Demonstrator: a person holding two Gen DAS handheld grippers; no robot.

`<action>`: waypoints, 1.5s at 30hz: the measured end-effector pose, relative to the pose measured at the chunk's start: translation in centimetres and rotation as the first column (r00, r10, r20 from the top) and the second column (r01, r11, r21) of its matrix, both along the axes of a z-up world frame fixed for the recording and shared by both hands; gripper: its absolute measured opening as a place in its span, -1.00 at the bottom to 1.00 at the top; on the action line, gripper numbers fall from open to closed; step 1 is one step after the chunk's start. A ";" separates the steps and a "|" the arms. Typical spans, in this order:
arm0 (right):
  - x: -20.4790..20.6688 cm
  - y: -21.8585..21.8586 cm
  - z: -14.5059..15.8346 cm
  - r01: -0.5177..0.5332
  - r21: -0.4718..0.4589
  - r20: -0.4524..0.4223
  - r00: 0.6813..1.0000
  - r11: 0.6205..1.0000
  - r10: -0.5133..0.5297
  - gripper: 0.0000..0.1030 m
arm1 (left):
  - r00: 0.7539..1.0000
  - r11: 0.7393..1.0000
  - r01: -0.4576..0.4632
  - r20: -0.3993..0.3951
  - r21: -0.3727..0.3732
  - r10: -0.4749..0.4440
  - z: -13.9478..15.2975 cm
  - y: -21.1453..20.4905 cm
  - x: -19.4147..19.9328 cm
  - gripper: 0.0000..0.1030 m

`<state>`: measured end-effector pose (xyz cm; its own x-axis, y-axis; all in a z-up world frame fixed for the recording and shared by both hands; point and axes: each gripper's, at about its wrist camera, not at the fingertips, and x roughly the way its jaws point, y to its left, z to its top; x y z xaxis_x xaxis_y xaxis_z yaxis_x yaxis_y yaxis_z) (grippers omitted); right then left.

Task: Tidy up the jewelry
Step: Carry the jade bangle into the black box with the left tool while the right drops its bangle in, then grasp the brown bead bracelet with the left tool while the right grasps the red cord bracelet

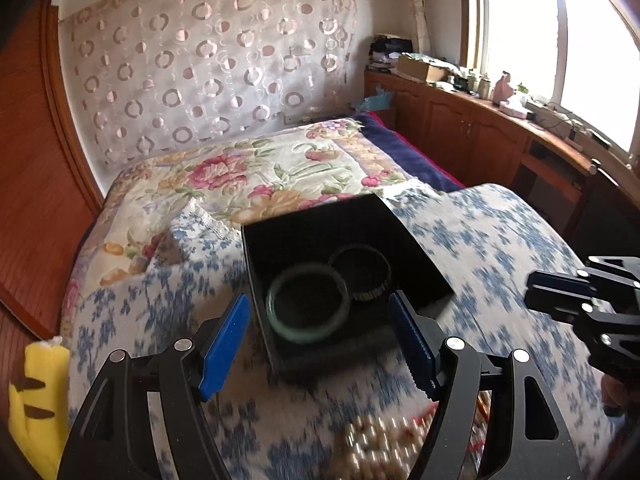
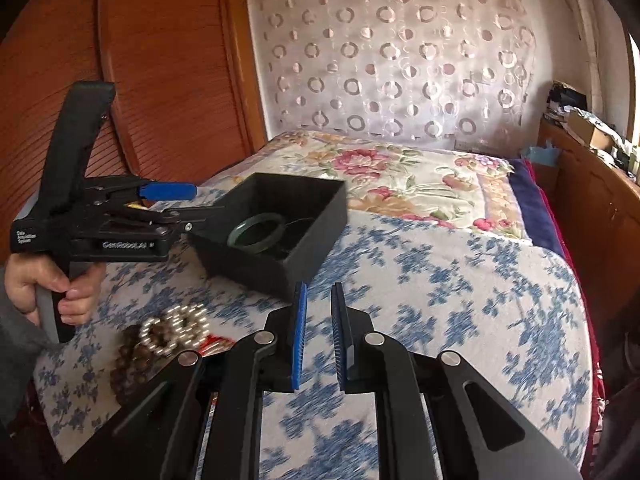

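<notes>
Black box [image 1: 408, 256], green bangle [image 1: 307, 303], blue-floral white cloth [image 1: 500, 248].

The bed [image 2: 460, 280] carries everything; a blue-flowered white cloth [image 1: 500, 248] covers its near part, and farther back lies a floral quilt [image 1: 248, 172] in pink and gold, with a dark blue blanket [image 1: 404, 152] along its window side; a black open box [image 2: 276, 228] sits on the blue-flowered cloth near the edge where it meets the quilt; whether it rests flat or is tipped up cannot be told; close to the near edge of the cloth lie bead strings: pale pearly beads [image 2: 176, 328], touching dark brown beads [image 2: 128, 356], with something red [image 2: 214, 345] just beside them, too blurred to name.
</notes>
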<state>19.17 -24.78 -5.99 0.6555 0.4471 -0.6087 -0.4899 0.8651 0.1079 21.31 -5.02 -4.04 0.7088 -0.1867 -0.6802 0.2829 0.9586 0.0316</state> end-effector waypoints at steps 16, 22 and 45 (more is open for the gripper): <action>-2.0 2.9 -3.1 -0.079 -0.041 -0.074 0.994 0.996 0.076 -0.73 | 0.997 0.995 -0.012 -0.079 -0.095 0.004 -3.2 3.4 -7.3 0.33; -1.7 4.0 -4.0 -0.115 -0.061 -0.125 0.986 0.991 0.107 -0.73 | 0.993 0.994 -0.044 -0.115 -0.103 0.032 -4.7 4.9 -9.4 0.33; -1.9 5.5 -5.3 -0.150 -0.126 -0.197 0.973 0.981 0.124 -0.83 | 0.989 0.994 -0.039 -0.143 -0.098 0.024 -6.5 5.3 -12.3 0.29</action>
